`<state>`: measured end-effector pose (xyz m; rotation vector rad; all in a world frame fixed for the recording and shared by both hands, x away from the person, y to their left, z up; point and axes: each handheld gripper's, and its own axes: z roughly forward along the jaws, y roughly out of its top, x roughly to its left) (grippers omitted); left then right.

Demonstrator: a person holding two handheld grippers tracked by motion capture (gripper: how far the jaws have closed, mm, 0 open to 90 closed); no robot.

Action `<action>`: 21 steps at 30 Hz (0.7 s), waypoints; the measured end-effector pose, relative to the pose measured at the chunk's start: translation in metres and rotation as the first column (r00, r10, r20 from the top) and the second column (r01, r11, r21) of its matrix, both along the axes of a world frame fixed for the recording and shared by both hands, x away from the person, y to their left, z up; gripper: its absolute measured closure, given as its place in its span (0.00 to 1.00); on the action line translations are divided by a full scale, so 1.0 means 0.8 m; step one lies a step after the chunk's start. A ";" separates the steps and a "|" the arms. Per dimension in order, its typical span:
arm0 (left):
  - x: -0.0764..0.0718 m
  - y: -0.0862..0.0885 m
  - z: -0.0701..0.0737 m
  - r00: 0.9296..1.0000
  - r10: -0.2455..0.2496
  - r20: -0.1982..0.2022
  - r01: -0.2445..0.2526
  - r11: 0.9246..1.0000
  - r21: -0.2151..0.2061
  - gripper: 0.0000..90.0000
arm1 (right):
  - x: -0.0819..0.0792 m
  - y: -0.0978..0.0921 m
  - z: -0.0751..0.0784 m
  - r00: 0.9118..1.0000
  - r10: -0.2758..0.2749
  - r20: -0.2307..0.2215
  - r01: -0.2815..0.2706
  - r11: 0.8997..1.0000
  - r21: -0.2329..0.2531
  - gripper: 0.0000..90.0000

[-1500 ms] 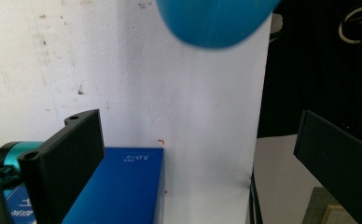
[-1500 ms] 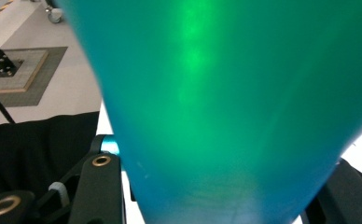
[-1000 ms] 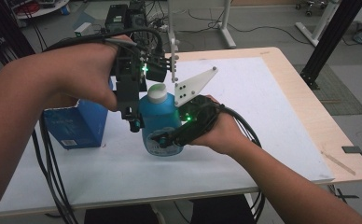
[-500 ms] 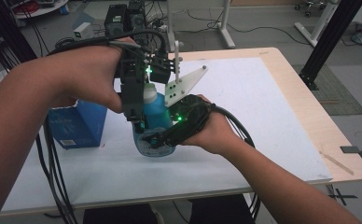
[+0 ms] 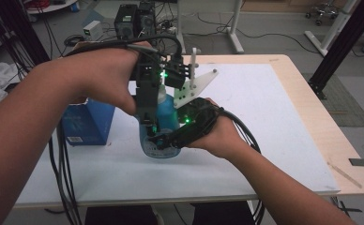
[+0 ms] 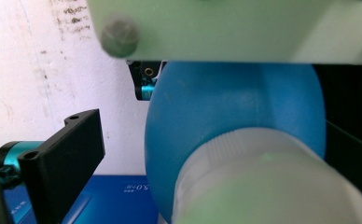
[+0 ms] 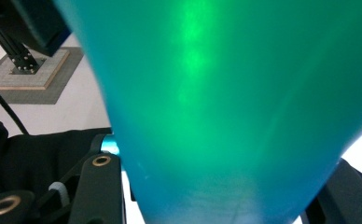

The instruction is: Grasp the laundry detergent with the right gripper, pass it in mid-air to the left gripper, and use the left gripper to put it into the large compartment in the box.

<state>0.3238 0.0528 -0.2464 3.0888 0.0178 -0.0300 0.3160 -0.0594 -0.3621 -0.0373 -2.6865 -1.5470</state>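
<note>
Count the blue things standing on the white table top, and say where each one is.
2: a blue bottle mid-table between both grippers, and a blue box to its left. More may be hidden behind the arms.

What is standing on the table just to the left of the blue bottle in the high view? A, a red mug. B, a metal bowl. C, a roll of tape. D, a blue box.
D: a blue box stands on the white table left of the blue bottle, which the right gripper holds low on its body.
</note>
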 end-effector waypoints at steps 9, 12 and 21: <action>-0.001 -0.001 -0.001 1.000 -0.010 0.017 0.010 1.000 -0.001 0.03 | 0.001 0.000 0.000 1.000 -0.004 -0.006 0.004 1.000 -0.002 0.51; -0.001 -0.001 0.000 1.000 -0.006 0.013 0.006 1.000 0.006 0.06 | 0.002 -0.001 0.000 1.000 -0.004 -0.002 0.004 1.000 0.003 0.51; -0.001 0.001 0.001 1.000 0.005 0.017 -0.005 1.000 -0.002 0.11 | 0.002 -0.001 0.000 1.000 -0.004 -0.002 0.004 1.000 0.011 0.51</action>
